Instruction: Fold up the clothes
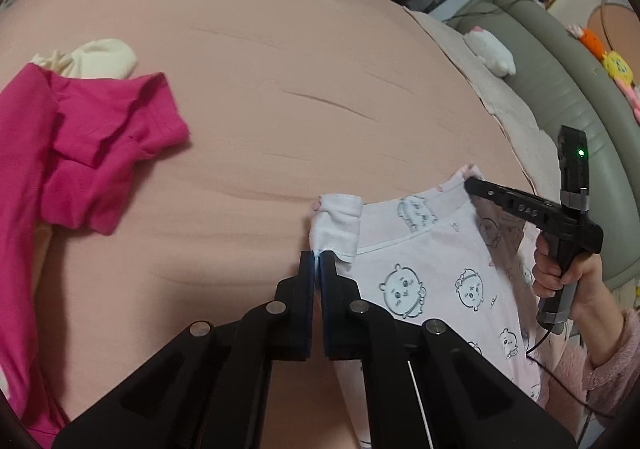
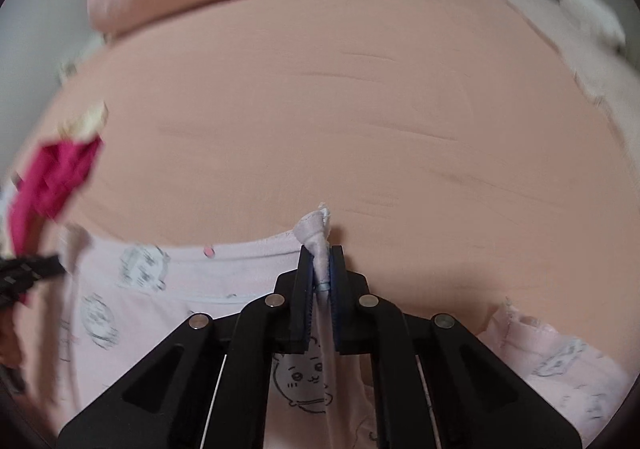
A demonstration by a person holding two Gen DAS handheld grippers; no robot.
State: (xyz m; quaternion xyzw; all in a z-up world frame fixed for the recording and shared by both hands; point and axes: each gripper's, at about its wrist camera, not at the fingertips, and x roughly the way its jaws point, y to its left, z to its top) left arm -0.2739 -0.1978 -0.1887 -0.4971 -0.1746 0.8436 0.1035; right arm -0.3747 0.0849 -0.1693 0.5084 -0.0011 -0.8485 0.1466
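The pale pink garment [image 1: 436, 269], printed with cartoon faces, is spread on the peach bed sheet [image 1: 260, 97] just ahead of and beneath both tools. The left gripper [image 1: 318, 259] is clenched on a rolled white corner of the garment's upper edge, which sticks out past its fingertips. The right gripper [image 2: 320, 269] is clamped on the bunched opposite corner, whose tip pokes up beyond the pads. Between the two grips the banded edge is stretched crosswise, and the rest of the cloth trails back under the tools toward the person; this is taken as its long axis, though the far end is hidden. No readable label is seen on the garment. Well off to the left gripper's left, a magenta garment [image 1: 80, 153] lies crumpled.
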